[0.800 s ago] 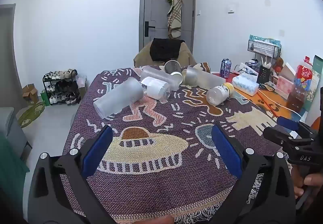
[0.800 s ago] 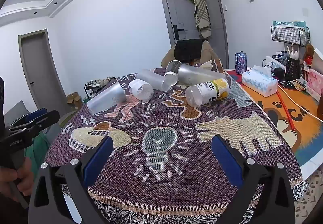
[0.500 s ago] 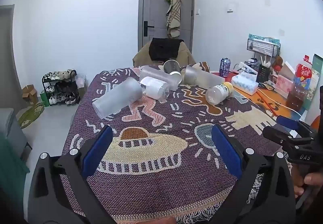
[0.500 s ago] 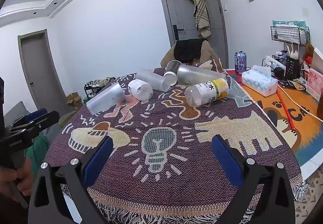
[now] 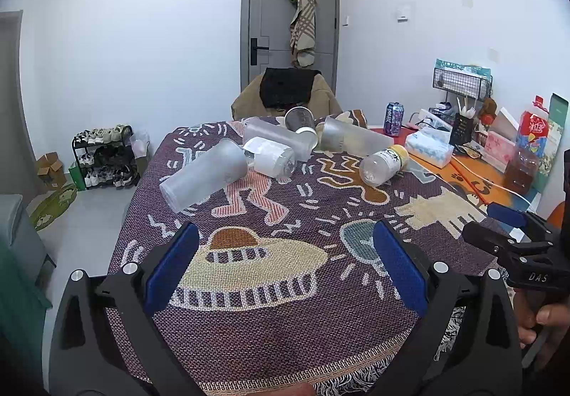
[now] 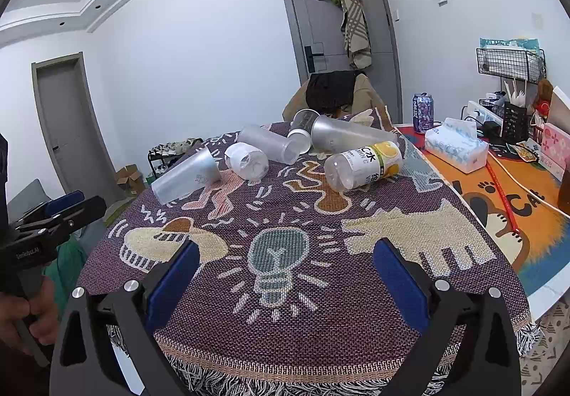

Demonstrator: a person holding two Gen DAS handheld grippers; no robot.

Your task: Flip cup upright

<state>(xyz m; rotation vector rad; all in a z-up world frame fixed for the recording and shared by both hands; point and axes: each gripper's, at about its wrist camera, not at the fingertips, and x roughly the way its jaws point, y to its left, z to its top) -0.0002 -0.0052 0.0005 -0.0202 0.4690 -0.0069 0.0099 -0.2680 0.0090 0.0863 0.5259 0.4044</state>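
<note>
- The left gripper (image 5: 283, 262) hangs low over the near edge of the table, jaws spread wide, nothing between them.
- The right gripper (image 6: 285, 269) hangs alongside, level — jaws gaping too, empty.
- The frosted cup (image 5: 203, 179) lies on its side at about eleven o'clock from the left gripper, well apart, among other toppled cups and a bottle (image 6: 363, 166).
- A patterned blanket (image 6: 285, 217) covers the table; a grey door (image 5: 285, 21) stands at twelve o'clock.

The dark cup (image 5: 300, 119) sits half hidden behind frosted cups; its print seems unreadable.
</note>
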